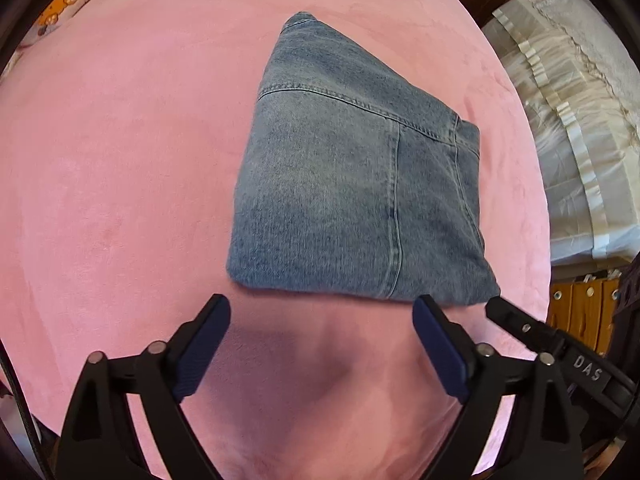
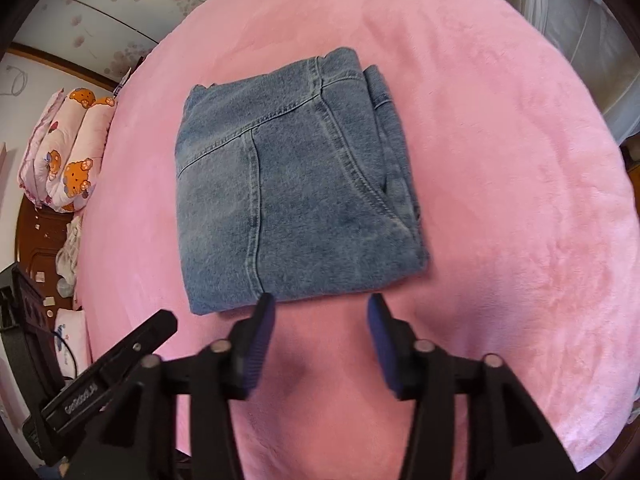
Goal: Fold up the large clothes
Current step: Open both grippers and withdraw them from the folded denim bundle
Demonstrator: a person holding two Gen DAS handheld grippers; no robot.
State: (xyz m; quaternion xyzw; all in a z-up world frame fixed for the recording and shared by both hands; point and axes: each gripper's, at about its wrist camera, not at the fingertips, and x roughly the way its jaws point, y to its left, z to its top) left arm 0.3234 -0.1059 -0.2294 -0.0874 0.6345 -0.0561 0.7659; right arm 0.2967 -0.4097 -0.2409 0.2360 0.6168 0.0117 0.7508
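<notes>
On pink bedding (image 1: 120,160), our jeans (image 1: 352,184) lie folded square; both tongs, left (image 1: 322,312) and right (image 2: 322,312), hang open and empty, letting them rest.

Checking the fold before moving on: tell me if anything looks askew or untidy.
Nothing serious. The folded jeans lie flat on the pink blanket, but an under layer sticks out past their right edge.

There was one folded bundle of faded blue denim jeans (image 2: 298,184) on one plush pink blanket (image 2: 520,200). Two black grippers with blue pads showed, one left (image 1: 321,322) and one right (image 2: 321,312).
</notes>
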